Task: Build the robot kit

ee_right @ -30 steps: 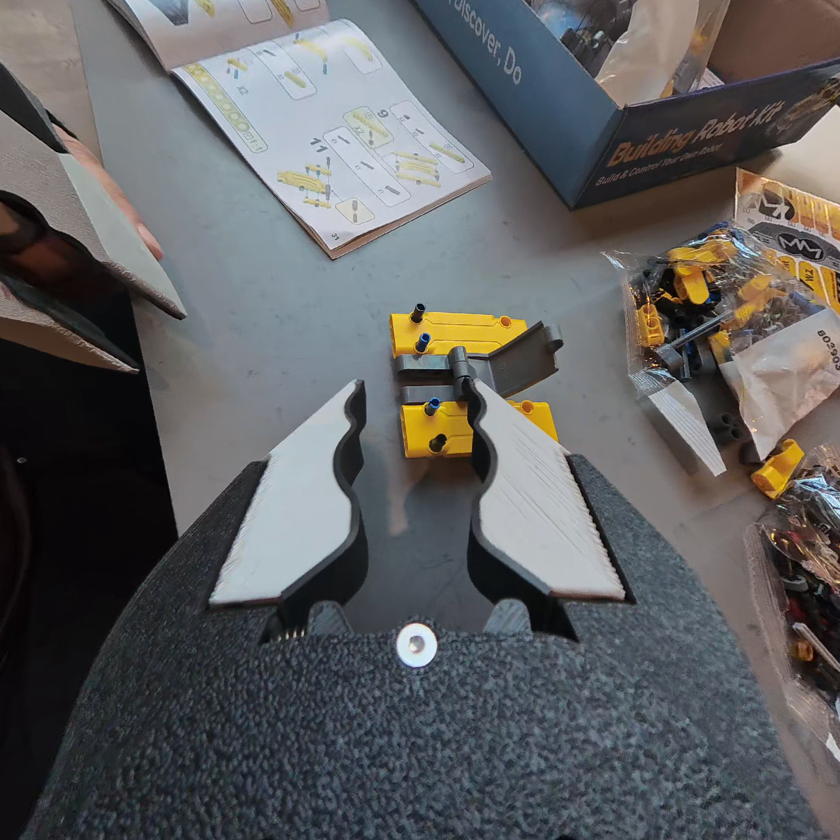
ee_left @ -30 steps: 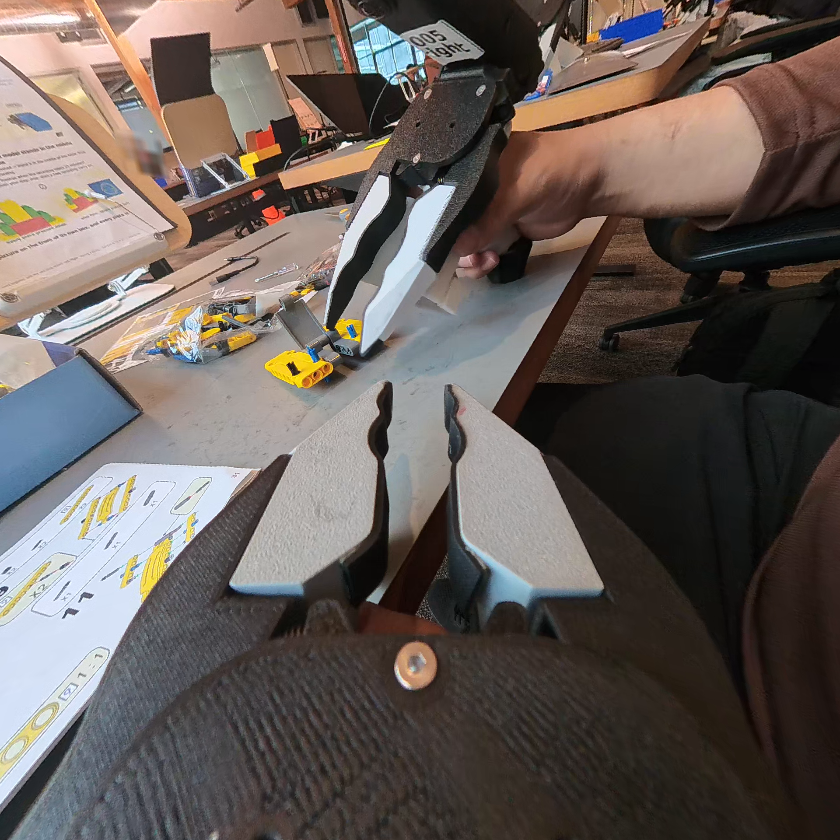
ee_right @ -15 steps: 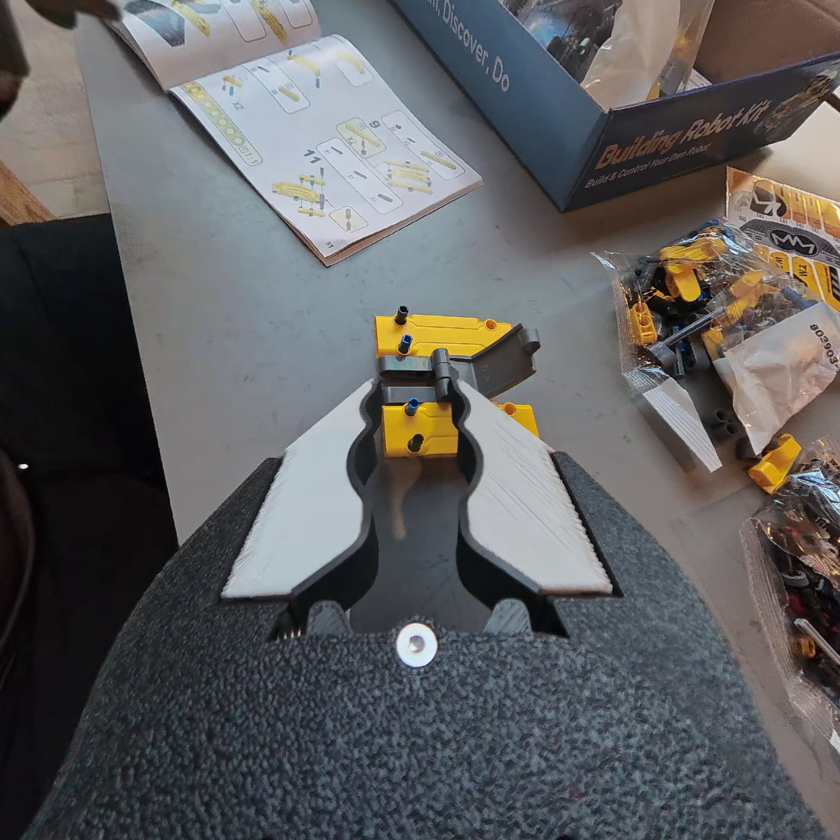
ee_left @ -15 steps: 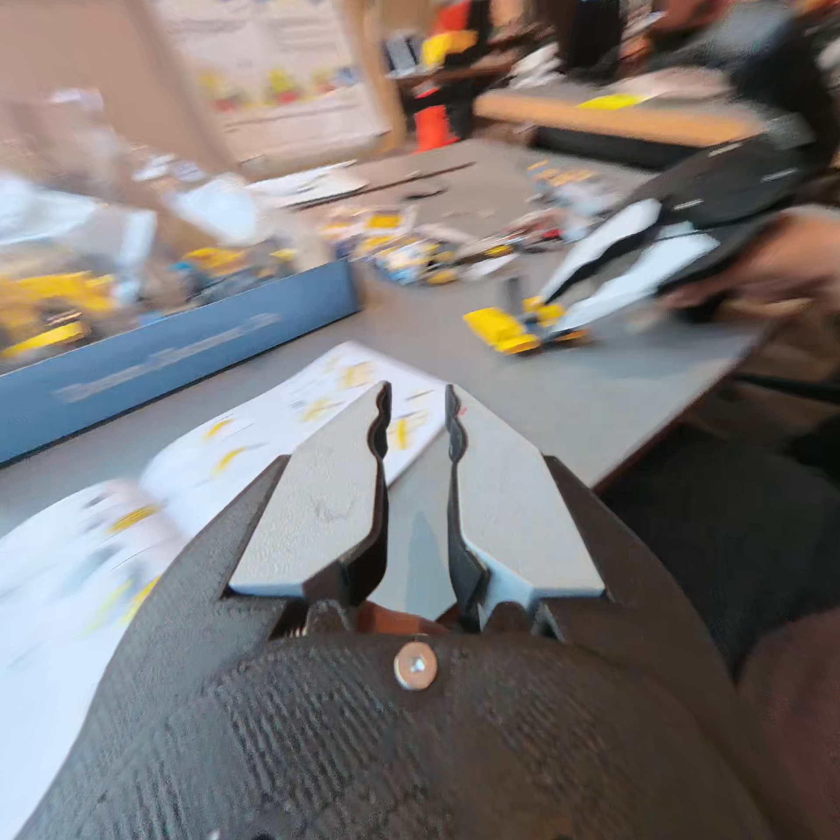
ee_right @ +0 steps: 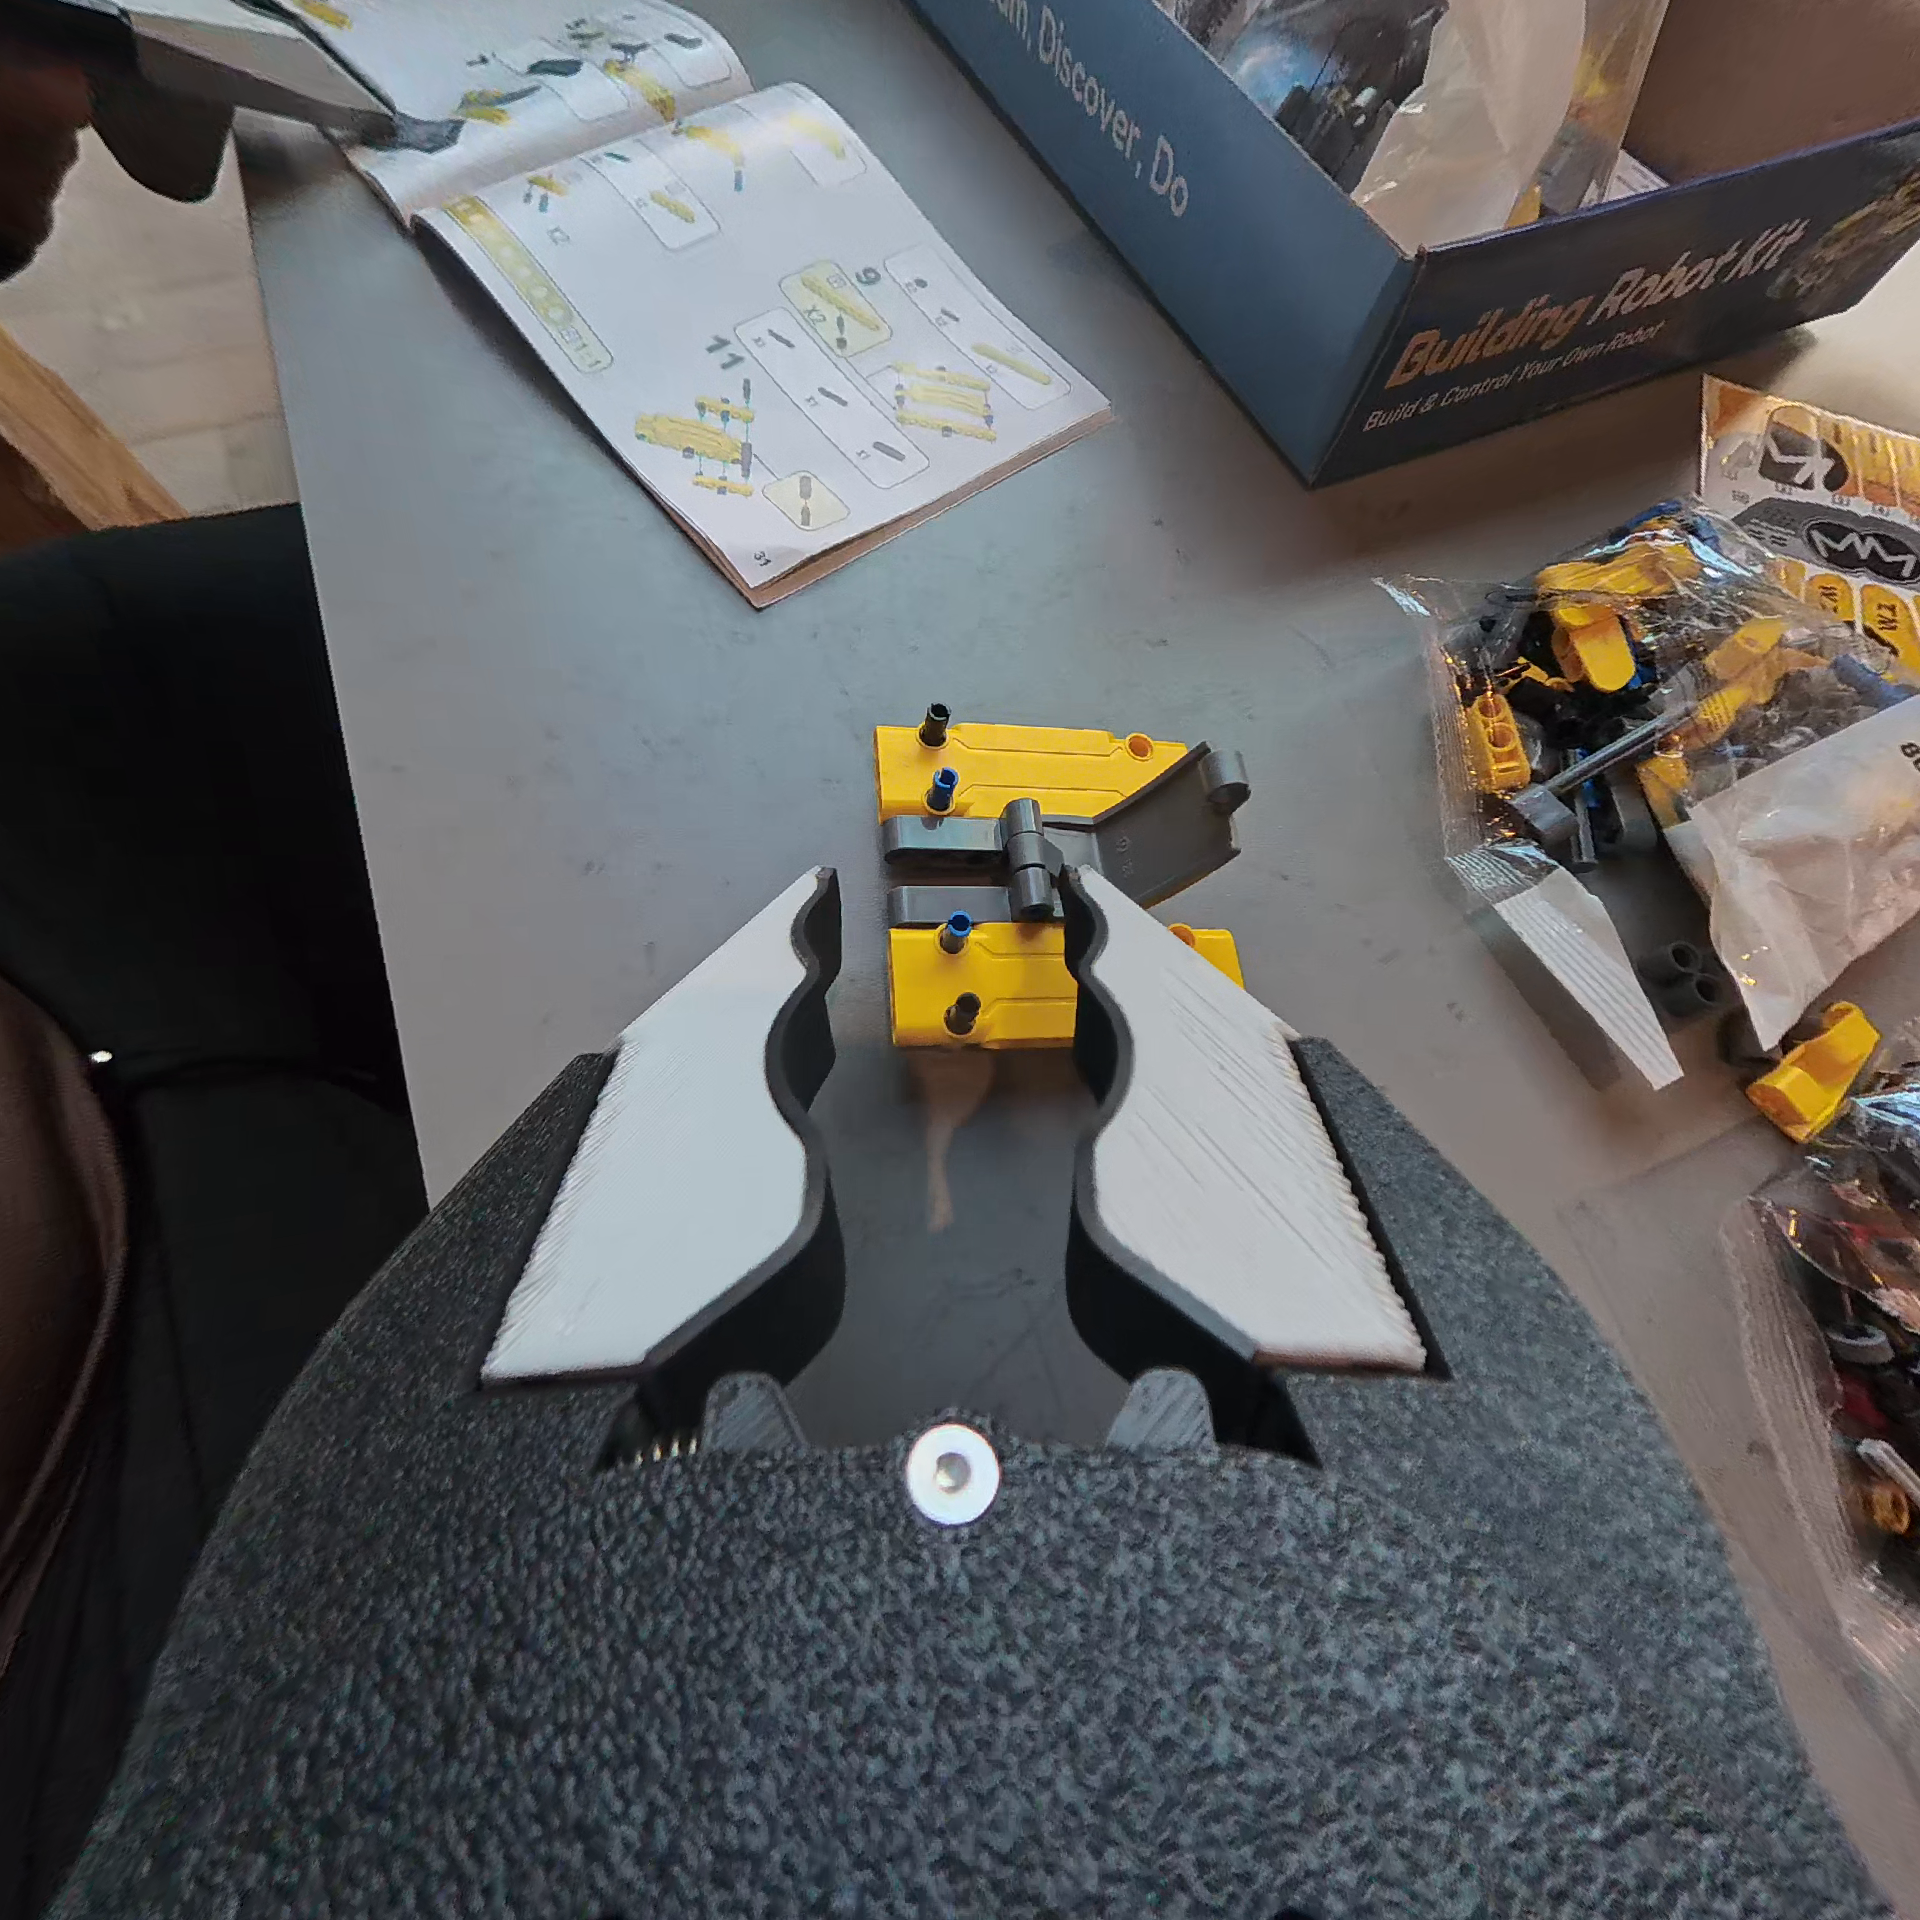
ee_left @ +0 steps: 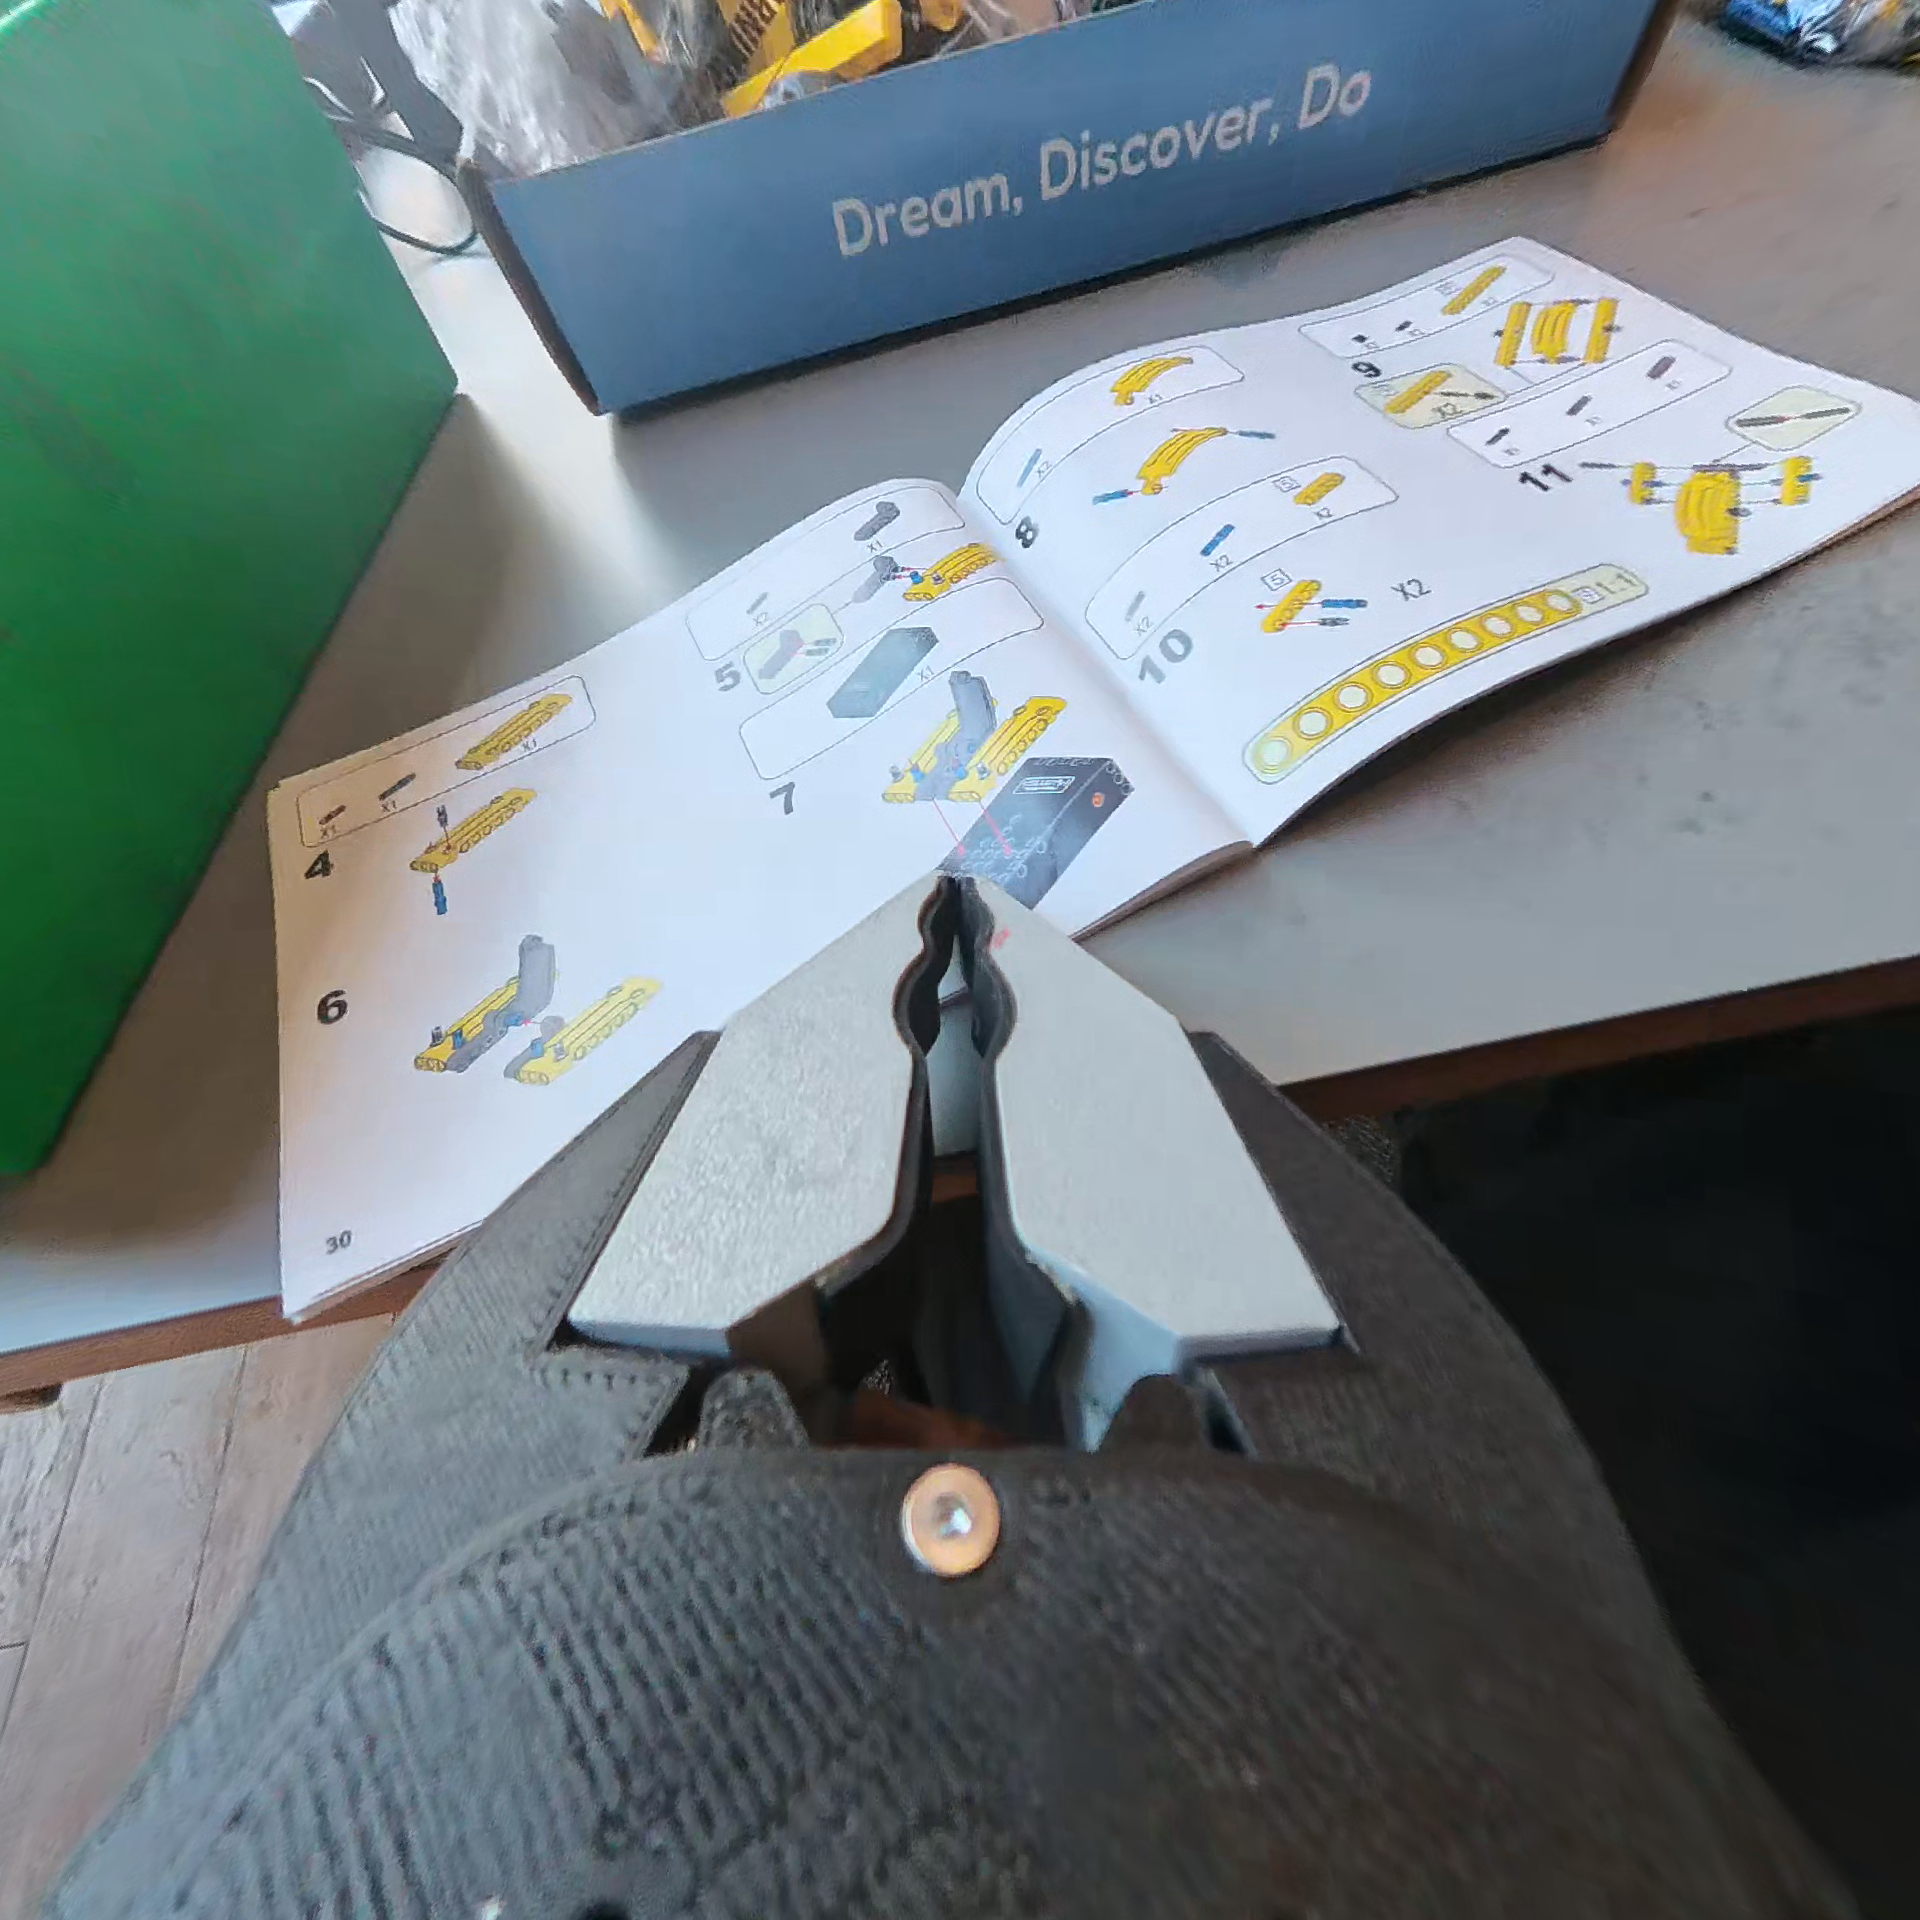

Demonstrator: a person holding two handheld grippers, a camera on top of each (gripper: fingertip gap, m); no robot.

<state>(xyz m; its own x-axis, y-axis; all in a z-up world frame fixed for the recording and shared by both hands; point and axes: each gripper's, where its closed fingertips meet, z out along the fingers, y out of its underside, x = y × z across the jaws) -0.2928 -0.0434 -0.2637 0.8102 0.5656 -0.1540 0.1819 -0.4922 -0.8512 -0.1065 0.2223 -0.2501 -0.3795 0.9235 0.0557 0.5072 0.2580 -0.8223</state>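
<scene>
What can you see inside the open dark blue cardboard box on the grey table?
Inside the dark blue cardboard box, clear plastic bags with yellow parts show; the bags and box walls hide whatever lies deeper.

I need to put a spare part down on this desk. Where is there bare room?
Bare grey table lies between the open booklet and the yellow and grey assembly, running to the near edge. A smaller strip separates the booklet from the blue box. Right of the assembly it is crowded with parts bags.
</scene>
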